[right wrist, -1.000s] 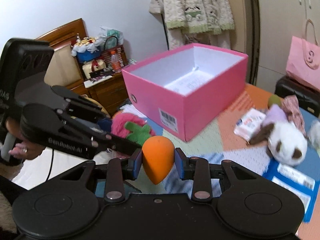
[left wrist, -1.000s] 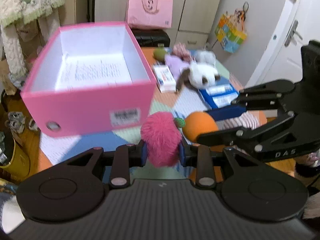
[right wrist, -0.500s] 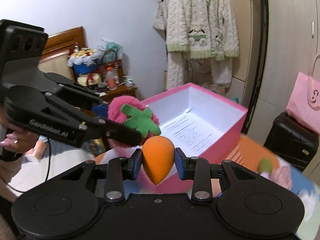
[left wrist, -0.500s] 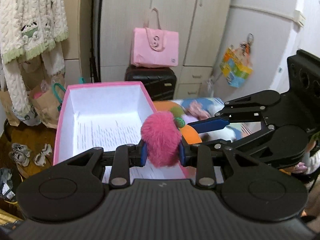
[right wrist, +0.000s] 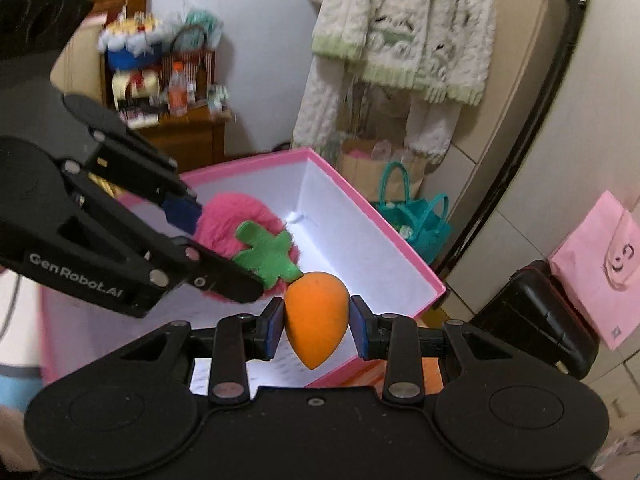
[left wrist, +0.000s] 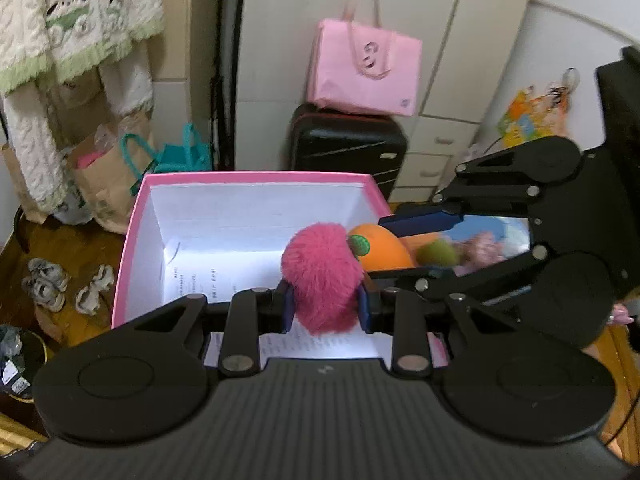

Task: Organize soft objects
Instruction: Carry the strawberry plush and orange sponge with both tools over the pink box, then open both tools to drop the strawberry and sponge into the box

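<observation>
My left gripper (left wrist: 323,310) is shut on a fluffy pink strawberry plush (left wrist: 322,276) with a green felt leaf and holds it above the open pink box (left wrist: 256,178). My right gripper (right wrist: 317,325) is shut on an orange egg-shaped sponge (right wrist: 316,314), also above the box (right wrist: 396,260). In the right wrist view the strawberry (right wrist: 244,220) and left gripper (right wrist: 216,248) are just left of the sponge. In the left wrist view the sponge (left wrist: 382,250) sits right of the plush. The box's white inside holds only a printed sheet.
A black suitcase (left wrist: 346,152) with a pink bag (left wrist: 366,70) on top stands behind the box. Paper and teal bags (left wrist: 172,156) and hanging knitwear (left wrist: 68,20) are at the left. A wooden cabinet (right wrist: 180,128) with clutter is beyond. More soft toys (left wrist: 476,246) lie blurred on the right.
Both grippers have moved forward and up over the pink box, carrying the strawberry and the sponge; the box's inside now lies right below them. Both stay shut.
</observation>
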`<state>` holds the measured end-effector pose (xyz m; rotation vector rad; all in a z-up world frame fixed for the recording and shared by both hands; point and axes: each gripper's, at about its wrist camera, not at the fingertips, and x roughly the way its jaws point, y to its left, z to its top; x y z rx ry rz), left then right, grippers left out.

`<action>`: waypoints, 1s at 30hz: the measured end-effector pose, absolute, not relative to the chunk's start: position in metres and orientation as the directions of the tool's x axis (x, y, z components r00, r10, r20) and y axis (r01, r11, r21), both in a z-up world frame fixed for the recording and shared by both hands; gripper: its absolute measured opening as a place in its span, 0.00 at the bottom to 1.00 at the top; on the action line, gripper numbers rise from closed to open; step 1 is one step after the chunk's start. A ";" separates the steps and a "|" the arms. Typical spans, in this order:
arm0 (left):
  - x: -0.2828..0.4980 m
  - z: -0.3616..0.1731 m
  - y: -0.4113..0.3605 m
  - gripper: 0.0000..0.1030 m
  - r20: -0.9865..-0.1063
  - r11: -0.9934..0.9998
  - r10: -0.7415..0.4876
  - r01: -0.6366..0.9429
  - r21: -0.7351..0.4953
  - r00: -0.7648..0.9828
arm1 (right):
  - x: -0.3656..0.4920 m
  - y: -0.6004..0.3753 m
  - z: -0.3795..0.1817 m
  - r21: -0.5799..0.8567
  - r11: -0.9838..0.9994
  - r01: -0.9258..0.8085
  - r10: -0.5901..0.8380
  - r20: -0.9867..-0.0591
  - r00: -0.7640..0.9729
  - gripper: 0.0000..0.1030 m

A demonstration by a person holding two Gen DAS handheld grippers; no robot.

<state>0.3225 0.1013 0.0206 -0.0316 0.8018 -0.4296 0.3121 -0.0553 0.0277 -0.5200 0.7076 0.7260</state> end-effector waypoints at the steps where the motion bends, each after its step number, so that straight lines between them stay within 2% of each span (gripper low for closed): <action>1: 0.331 0.016 0.102 0.28 -0.702 0.915 -0.383 0.351 -0.199 0.600 | 0.318 -0.052 0.025 -0.201 0.627 -0.752 0.405 -0.742 0.535 0.38; 6: 0.366 -0.008 0.106 0.28 -0.742 0.925 -0.376 0.279 -0.259 0.556 | 0.345 -0.034 0.005 -0.261 0.555 -0.790 0.349 -0.789 0.505 0.38; 10: 0.383 -0.023 0.104 0.28 -0.758 0.936 -0.349 0.251 -0.248 0.552 | 0.364 -0.026 -0.009 -0.230 0.522 -0.821 0.342 -0.825 0.449 0.38; 19: 0.405 -0.045 0.110 0.28 -0.777 0.929 -0.368 0.181 -0.322 0.511 | 0.378 -0.012 -0.030 -0.288 0.466 -0.836 0.267 -0.856 0.444 0.39; 26: 0.415 -0.050 0.110 0.31 -0.773 0.917 -0.393 0.153 -0.368 0.498 | 0.382 -0.008 -0.038 -0.316 0.433 -0.844 0.242 -0.862 0.446 0.42; 30: 0.413 -0.050 0.108 0.33 -0.786 0.929 -0.366 0.154 -0.335 0.497 | 0.381 -0.010 -0.036 -0.308 0.447 -0.840 0.260 -0.854 0.451 0.50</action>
